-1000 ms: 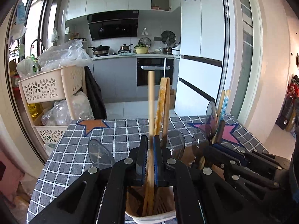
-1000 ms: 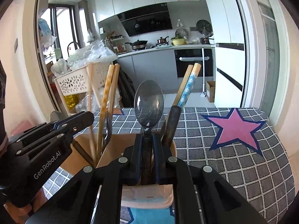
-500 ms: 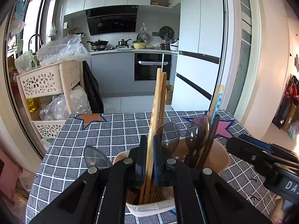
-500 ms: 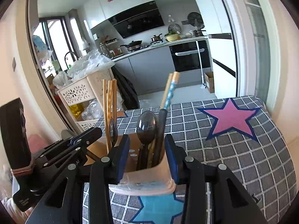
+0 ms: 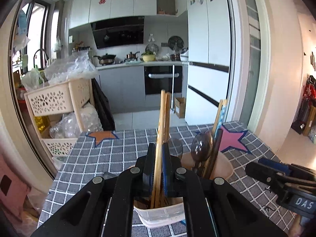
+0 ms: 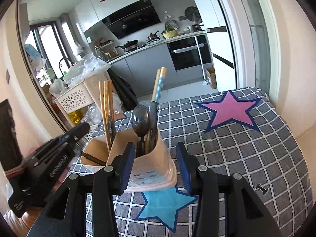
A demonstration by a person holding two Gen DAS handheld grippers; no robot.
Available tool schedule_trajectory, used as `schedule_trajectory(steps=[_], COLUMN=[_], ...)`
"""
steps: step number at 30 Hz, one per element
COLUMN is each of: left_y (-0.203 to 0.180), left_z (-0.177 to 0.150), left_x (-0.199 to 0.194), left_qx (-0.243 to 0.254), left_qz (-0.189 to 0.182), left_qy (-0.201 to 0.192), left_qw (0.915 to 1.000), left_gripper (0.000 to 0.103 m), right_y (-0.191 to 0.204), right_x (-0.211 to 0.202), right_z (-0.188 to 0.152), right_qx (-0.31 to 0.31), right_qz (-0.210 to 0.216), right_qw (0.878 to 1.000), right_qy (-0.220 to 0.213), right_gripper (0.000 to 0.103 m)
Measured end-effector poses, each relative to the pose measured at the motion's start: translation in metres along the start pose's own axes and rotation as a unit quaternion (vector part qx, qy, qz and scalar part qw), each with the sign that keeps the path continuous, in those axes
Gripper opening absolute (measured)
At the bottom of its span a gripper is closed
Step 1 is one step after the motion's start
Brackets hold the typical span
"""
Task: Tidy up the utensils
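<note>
Left gripper (image 5: 157,165) clamped on pale wooden chopsticks (image 5: 162,130) standing in beige plastic two-compartment utensil holder (image 6: 150,167), centre frame on grid-patterned counter (image 6: 246,148). Right gripper (image 6: 155,166) spread wide, straddling holder's spoon-filled compartment.

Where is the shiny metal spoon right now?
In the right wrist view, the shiny metal spoon stands bowl-up in the beige plastic holder, right compartment, beside the blue-patterned chopsticks.
</note>
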State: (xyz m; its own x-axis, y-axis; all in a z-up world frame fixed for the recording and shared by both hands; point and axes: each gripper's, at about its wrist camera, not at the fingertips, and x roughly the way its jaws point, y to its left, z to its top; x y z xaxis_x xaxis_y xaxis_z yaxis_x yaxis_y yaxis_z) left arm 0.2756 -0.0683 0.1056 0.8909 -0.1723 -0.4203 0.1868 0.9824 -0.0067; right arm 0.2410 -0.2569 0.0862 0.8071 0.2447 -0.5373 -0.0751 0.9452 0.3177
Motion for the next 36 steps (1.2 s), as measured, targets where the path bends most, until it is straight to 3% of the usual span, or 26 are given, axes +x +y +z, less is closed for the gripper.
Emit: schedule_trajectory(steps=[4, 8, 9, 10, 11, 13, 18, 20, 22, 27, 36], left_y=[0.005, 0.012, 0.014, 0.016, 0.018, 0.021, 0.028, 0.032, 0.037, 0.040, 0.038], left_z=[0.002, 0.000, -0.001, -0.002, -0.002, -0.004, -0.008, -0.011, -0.016, -0.030, -0.048], left_x=[-0.017, -0.027, -0.029, -0.030, -0.031, -0.037, -0.036, -0.039, -0.042, -0.053, -0.076], left_qx=[-0.012, -0.022, -0.026, -0.028, -0.030, -0.029, -0.024, -0.027, -0.033, -0.038, -0.046], left_qz=[-0.006, -0.010, -0.016, -0.020, -0.015, 0.009, 0.030, 0.040, 0.047, 0.054, 0.053], left_qy=[-0.028, -0.030, -0.028, -0.023, -0.018, -0.031, -0.007, 0.003, 0.017, 0.036, 0.059], left_qw=[0.9995, 0.9993, 0.9992, 0.9991, 0.9993, 0.9991, 0.9992, 0.9988, 0.9982, 0.9972, 0.9958], left_gripper=[0.038, 0.039, 0.044, 0.091, 0.103, 0.103, 0.103, 0.103, 0.103, 0.103, 0.103], right_y=[0.001, 0.004, 0.004, 0.004, 0.004, 0.004, 0.008, 0.016, 0.025, 0.038, 0.037], right_x=[-0.007, -0.010, -0.011, -0.011, -0.011, -0.011, -0.009, -0.011, -0.014, -0.025, -0.055], right_z=[-0.002, -0.004, -0.005, -0.005, -0.005, -0.005, -0.003, -0.005, -0.009, -0.021, -0.037], right_qx=[-0.008, -0.015, -0.014, -0.012, -0.011, -0.008, -0.017, -0.039, -0.068, -0.108, -0.107], right_qz=[-0.005, -0.007, -0.007, -0.008, -0.009, -0.008, -0.013, -0.025, -0.041, -0.065, -0.076], right_qw=[1.000, 1.000, 1.000, 1.000, 1.000, 1.000, 1.000, 0.999, 0.997, 0.992, 0.991], right_qy=[-0.002, 0.000, 0.001, 0.000, -0.001, 0.001, 0.010, 0.009, 0.001, -0.011, -0.034], right_gripper=[0.046, 0.047, 0.047, 0.047, 0.047, 0.047, 0.048, 0.058, 0.077, 0.088, 0.089])
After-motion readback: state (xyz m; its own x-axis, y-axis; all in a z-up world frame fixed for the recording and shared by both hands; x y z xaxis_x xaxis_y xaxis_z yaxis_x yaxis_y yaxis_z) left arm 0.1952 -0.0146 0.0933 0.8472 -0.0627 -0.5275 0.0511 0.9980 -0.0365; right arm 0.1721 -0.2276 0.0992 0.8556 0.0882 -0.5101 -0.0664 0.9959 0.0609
